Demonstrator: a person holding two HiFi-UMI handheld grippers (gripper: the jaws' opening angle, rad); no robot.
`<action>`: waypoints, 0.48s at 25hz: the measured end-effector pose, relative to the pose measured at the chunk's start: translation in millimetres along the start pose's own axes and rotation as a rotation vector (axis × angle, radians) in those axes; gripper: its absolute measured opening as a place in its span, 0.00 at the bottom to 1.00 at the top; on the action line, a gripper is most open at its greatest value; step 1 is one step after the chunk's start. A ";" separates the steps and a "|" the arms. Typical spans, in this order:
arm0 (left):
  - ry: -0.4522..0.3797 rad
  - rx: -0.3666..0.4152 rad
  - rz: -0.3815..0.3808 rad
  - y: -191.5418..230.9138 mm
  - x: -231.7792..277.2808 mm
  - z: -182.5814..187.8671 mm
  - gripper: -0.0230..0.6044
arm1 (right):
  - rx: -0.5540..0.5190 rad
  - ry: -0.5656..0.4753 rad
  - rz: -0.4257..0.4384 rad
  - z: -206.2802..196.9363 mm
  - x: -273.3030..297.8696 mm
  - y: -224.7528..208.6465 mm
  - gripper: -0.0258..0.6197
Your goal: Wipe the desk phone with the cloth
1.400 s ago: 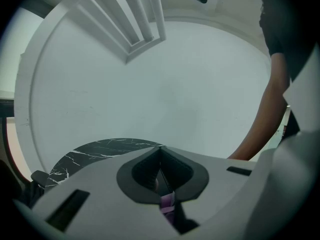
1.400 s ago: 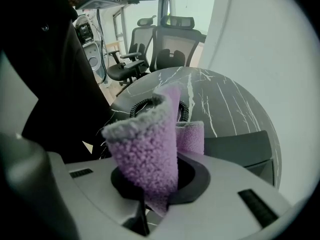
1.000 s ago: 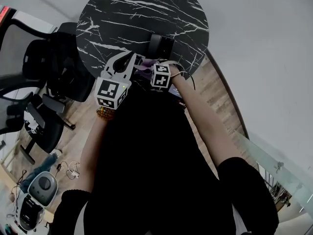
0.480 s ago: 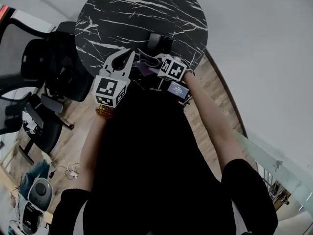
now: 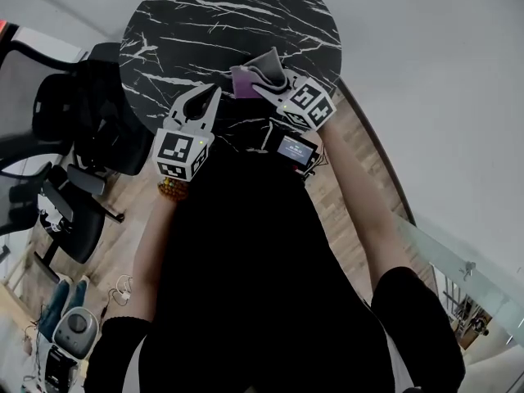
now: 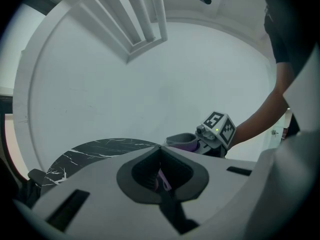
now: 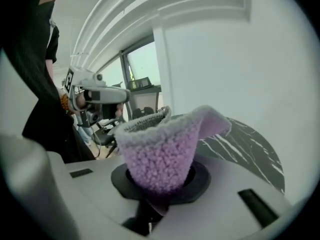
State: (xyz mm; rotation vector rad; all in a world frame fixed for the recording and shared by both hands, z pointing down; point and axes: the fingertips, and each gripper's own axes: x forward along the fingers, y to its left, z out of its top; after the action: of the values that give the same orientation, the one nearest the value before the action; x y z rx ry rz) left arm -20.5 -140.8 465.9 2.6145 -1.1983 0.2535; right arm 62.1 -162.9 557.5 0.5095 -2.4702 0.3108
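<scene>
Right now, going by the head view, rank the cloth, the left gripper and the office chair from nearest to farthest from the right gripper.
1. cloth: clamped in the jaws of the right gripper, above the table.
2. left gripper: to its left, near the table's near edge.
3. office chair: far left, off the table's side.

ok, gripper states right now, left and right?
left gripper: shut, tips together, not holding anything I can make out.
right gripper: shut on the purple cloth.
</scene>
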 end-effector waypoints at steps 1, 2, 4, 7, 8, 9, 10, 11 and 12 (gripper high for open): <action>0.001 0.001 -0.003 -1.0 0.9 0.1 0.06 | 0.005 -0.023 -0.037 5.8 -5.3 -10.3 0.14; 0.001 0.002 -0.007 -1.9 1.4 0.4 0.06 | 0.010 -0.043 -0.075 11.0 -10.5 -20.7 0.14; 0.001 0.004 -0.009 -2.4 1.5 1.4 0.06 | 0.025 -0.073 -0.148 17.8 -19.9 -41.3 0.14; -0.002 0.003 -0.007 -2.2 1.6 2.0 0.06 | 0.026 -0.069 -0.247 15.3 -29.5 -67.1 0.14; -0.002 0.003 -0.006 -2.3 1.5 1.7 0.06 | 0.016 -0.057 -0.274 11.7 -31.4 -72.9 0.14; -0.001 0.002 -0.005 -2.3 1.3 1.2 0.06 | 0.005 -0.043 -0.298 7.6 -32.5 -77.3 0.14; 0.000 0.001 -0.004 -2.1 1.1 0.7 0.06 | -0.005 -0.028 -0.318 3.2 -32.9 -80.8 0.14; 0.000 0.000 -0.003 -1.4 1.0 0.3 0.06 | -0.012 -0.013 -0.336 -1.4 -32.3 -83.8 0.14; 0.000 -0.002 -0.002 -0.7 1.3 -0.1 0.06 | -0.016 0.002 -0.352 -6.1 -31.1 -86.9 0.14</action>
State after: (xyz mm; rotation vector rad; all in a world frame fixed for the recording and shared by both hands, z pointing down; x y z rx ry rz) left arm -19.2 -141.3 466.2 2.6139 -1.1947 0.2516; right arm 125.5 -230.1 553.0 0.9190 -2.3235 0.1476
